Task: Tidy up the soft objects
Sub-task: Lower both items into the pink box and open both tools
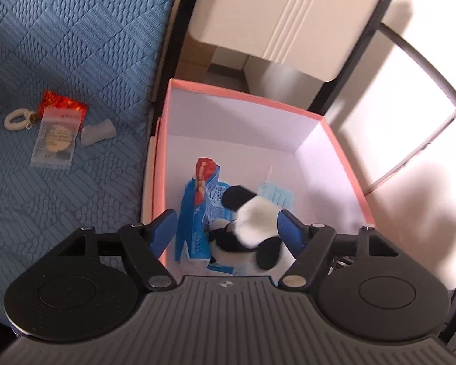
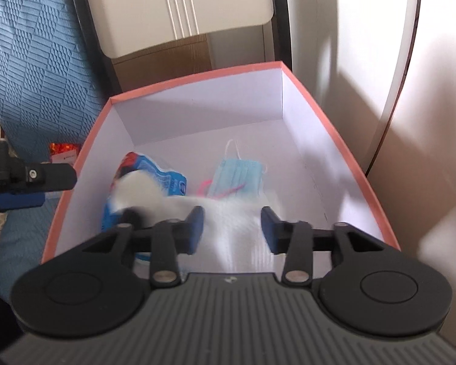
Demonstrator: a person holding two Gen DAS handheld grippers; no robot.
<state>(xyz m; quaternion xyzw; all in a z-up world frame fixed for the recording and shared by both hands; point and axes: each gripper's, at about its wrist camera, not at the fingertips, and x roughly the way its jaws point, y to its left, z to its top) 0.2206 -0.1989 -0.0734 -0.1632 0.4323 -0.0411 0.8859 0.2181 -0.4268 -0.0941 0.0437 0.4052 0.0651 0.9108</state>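
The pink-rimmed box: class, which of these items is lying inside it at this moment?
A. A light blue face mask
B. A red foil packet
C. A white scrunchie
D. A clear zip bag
A. The light blue face mask lies on the white floor of the pink-rimmed box, while the white scrunchie, the red foil packet and the clear zip bag all lie outside it on the blue quilted cover.

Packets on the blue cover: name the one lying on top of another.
The clear zip packet with the pale round thing inside. Its upper end overlaps the red foil packet; the small white wrapper lies beside it on the blue cover.
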